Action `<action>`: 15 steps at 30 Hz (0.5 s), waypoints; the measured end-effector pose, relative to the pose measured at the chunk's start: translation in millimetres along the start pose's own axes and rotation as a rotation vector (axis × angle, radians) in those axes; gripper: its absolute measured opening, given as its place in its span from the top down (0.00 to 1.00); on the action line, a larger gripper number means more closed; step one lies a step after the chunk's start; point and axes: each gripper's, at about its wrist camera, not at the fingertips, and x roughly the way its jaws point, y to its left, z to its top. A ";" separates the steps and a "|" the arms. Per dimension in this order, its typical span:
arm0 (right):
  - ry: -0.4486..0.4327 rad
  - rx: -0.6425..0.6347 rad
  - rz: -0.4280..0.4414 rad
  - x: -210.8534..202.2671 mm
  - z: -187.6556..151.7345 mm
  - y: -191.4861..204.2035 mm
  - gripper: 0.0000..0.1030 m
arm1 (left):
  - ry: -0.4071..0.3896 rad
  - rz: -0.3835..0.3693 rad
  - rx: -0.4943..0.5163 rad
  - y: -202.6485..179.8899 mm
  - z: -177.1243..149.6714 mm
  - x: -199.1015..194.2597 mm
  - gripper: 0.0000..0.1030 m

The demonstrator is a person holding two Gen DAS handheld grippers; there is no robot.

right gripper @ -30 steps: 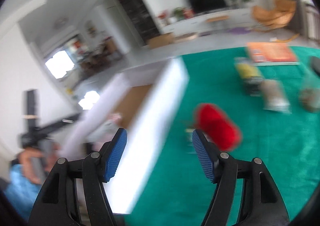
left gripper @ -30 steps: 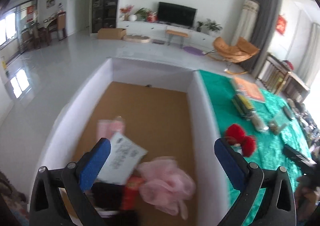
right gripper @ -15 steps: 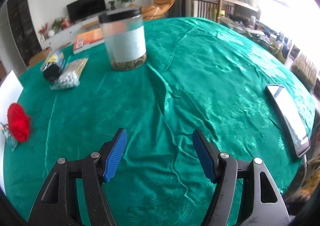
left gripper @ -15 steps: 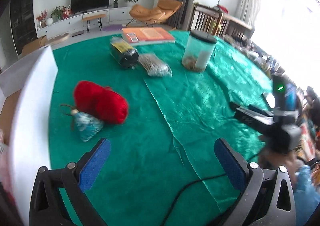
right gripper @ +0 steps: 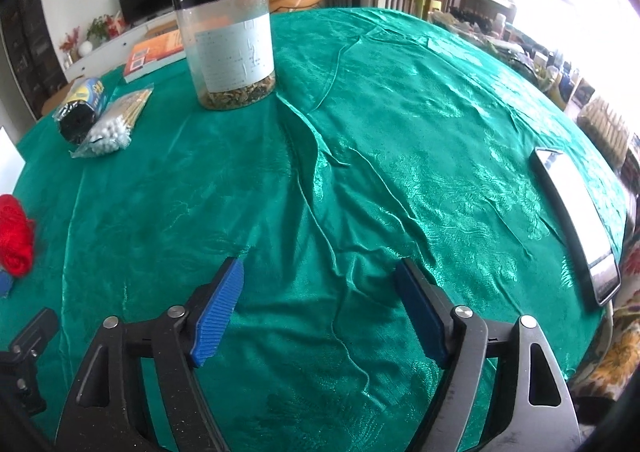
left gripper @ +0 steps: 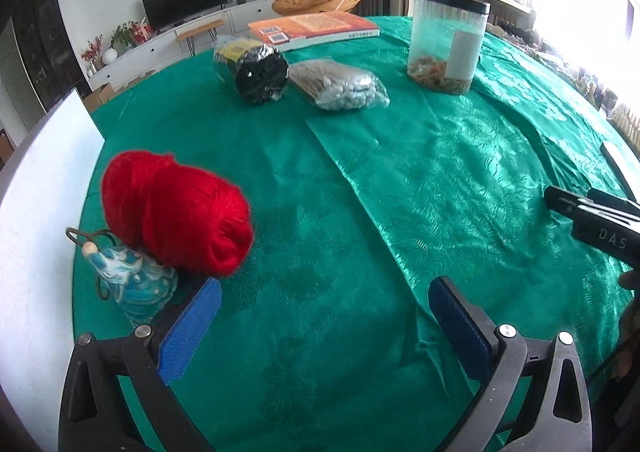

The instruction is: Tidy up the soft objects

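A red yarn ball (left gripper: 176, 211) lies on the green tablecloth (left gripper: 360, 211) near the white box wall (left gripper: 36, 232); it also shows at the left edge of the right wrist view (right gripper: 14, 240). A small blue plush figure (left gripper: 132, 284) leans against it. My left gripper (left gripper: 324, 328) is open and empty, just right of the yarn and figure. My right gripper (right gripper: 320, 312) is open and empty over bare cloth (right gripper: 360, 171).
A clear jar with a black lid (left gripper: 448, 39) (right gripper: 228, 39), a bag of cotton swabs (left gripper: 340, 85) (right gripper: 112, 123), a black roll (left gripper: 256, 69) (right gripper: 78, 111) and an orange book (left gripper: 316, 27) sit at the back. A phone (right gripper: 576, 219) lies at the right edge.
Both grippers swung right from the white box to the green table. The left one has since moved closer to the red yarn. Both stayed open.
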 end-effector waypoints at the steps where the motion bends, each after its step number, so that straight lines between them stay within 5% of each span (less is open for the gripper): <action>1: 0.000 0.000 0.000 0.2 -0.5 0.4 0.20 | 0.009 0.002 -0.003 1.3 -1.4 2.9 0.00; 15: -0.001 -0.004 0.003 -0.2 -1.1 1.1 0.14 | -0.017 -0.045 -0.041 11.3 -5.5 8.5 0.00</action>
